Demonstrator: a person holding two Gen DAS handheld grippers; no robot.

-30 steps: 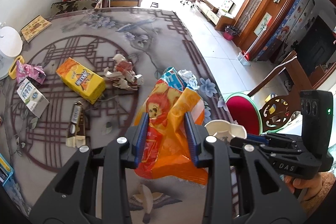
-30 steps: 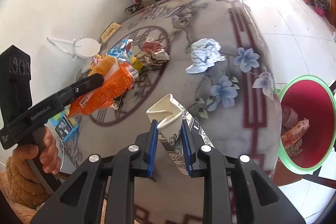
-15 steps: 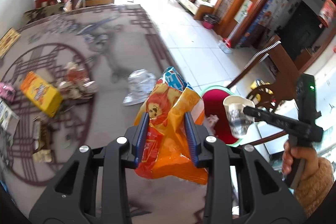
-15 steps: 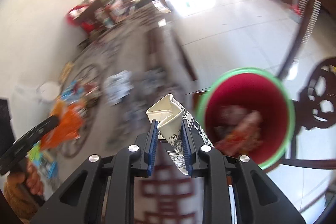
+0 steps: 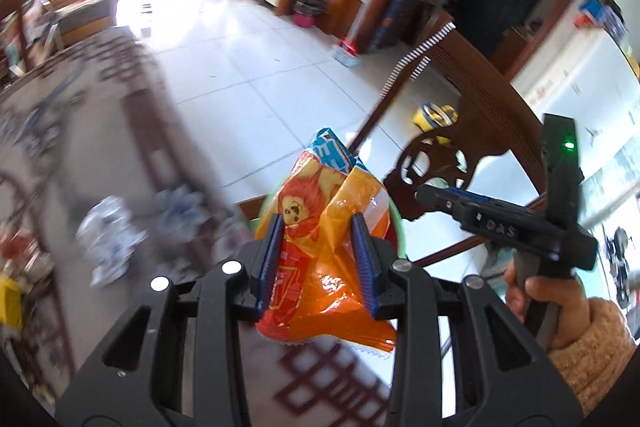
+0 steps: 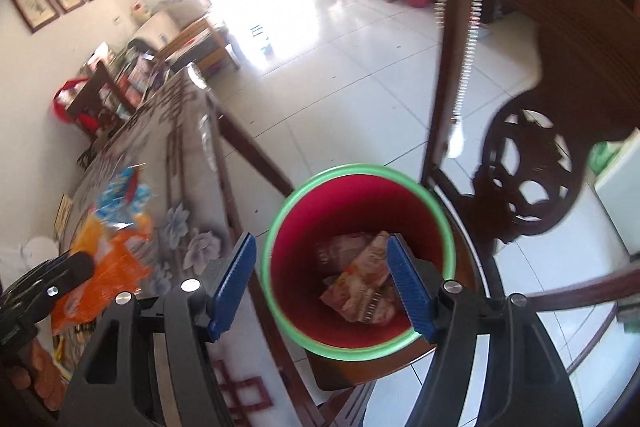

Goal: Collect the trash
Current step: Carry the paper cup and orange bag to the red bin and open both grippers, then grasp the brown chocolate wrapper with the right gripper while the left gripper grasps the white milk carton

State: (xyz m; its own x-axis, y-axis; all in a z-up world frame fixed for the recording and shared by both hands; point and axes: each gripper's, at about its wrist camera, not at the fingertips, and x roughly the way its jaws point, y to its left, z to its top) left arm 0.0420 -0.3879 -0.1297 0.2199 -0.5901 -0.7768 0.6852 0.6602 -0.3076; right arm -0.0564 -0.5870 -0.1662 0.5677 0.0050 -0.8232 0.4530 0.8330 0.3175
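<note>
The surface (image 6: 188,211), with its flower-patterned cloth, runs away to the far left in the right wrist view. It is blurred, but in the left wrist view a crumpled pale wrapper (image 5: 110,227) and some red and yellow litter at the left edge lie on it, so a fair share of the trash is not yet collected.

Just off the surface's near right edge stands the bin (image 6: 280,227), red inside with a green rim, beside a dark carved chair (image 6: 524,183). Crumpled snack packets (image 6: 360,283) already lie at its bottom, so part of the job is done. The paper cup cannot be made out among them.

The right gripper (image 6: 322,283) hangs directly over the bin's mouth. Its fingers have just been opening and stand spread with nothing between them.

The left gripper (image 5: 318,261) is clenched on an orange snack bag (image 5: 324,251), carried above the surface's near right edge with the bin's rim showing just behind it. By my reading this bag is the next thing to go in, and then the litter on the far left remains.
</note>
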